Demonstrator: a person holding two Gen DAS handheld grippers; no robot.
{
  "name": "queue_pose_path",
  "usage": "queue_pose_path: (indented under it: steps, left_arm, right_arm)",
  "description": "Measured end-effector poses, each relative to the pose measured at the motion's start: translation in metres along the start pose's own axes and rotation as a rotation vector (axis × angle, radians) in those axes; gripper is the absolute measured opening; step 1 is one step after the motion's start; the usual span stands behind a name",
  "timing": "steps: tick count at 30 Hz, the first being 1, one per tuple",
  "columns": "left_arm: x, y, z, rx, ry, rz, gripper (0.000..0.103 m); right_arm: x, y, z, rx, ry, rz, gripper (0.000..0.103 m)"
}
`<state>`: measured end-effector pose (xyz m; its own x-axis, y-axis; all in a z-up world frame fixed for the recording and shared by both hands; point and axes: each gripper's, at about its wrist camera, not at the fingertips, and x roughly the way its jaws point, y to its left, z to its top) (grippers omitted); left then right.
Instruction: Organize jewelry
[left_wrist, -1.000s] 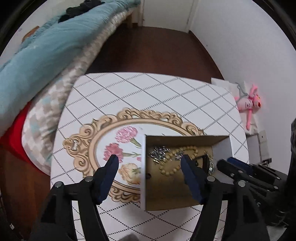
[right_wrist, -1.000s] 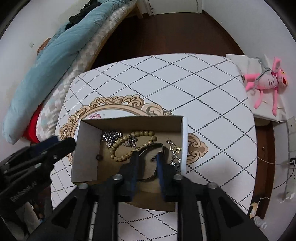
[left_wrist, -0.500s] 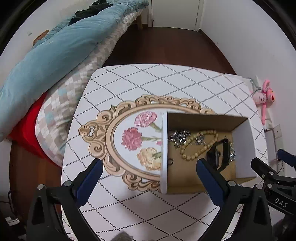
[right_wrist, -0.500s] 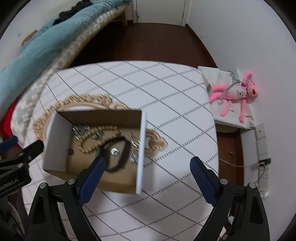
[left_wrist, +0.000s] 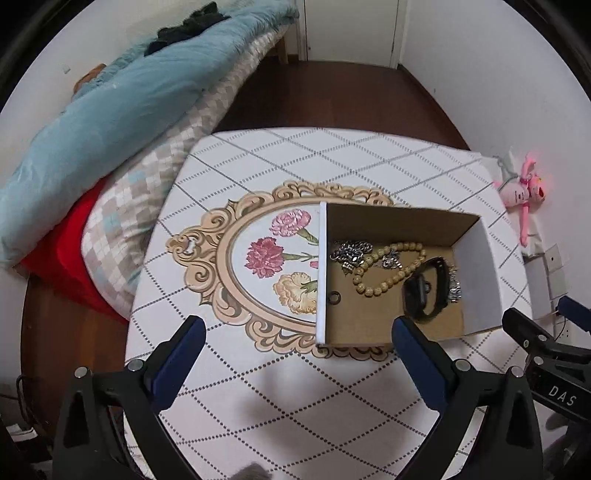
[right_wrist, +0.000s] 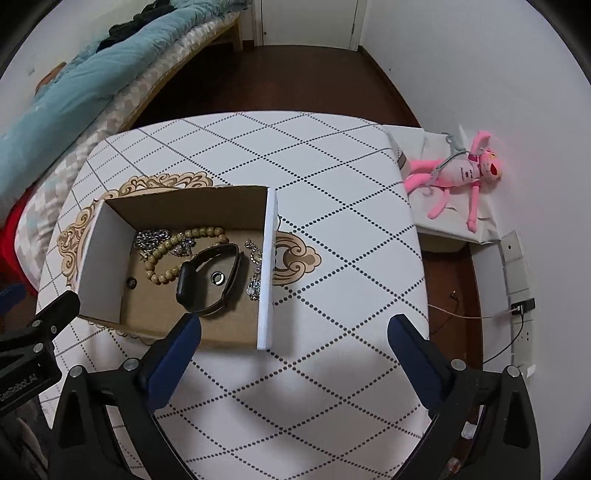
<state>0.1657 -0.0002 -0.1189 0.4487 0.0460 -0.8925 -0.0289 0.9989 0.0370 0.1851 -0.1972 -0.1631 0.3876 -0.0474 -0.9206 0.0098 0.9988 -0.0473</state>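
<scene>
Both grippers, left (left_wrist: 297, 338) and right (right_wrist: 293, 334), gape empty above the table (right_wrist: 332, 369), your right jaws having just been opening; the jewelry, wristband (right_wrist: 207, 280) and beads (right_wrist: 184, 251) included, rests in the box (right_wrist: 266, 266) at 10 o'clock.

A home bedroom: bed (left_wrist: 122, 110), plush toy (right_wrist: 458, 173).

we see bare table (right_wrist: 332, 387) in front of the open-topped box (right_wrist: 266, 266), free for passing. its upright walls block side entry; only from above is the way clear. the bed (left_wrist: 110, 122) crowds the table's left edge.
</scene>
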Motion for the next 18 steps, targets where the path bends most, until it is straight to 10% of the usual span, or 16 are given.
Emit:
queue_pose_path:
  steps: [18]
  left_arm:
    - [-0.145,0.012,-0.039,-0.040,-0.222,-0.044,0.103]
  right_arm:
    - [-0.152,-0.012,-0.058,0.041,-0.239,-0.005,0.102]
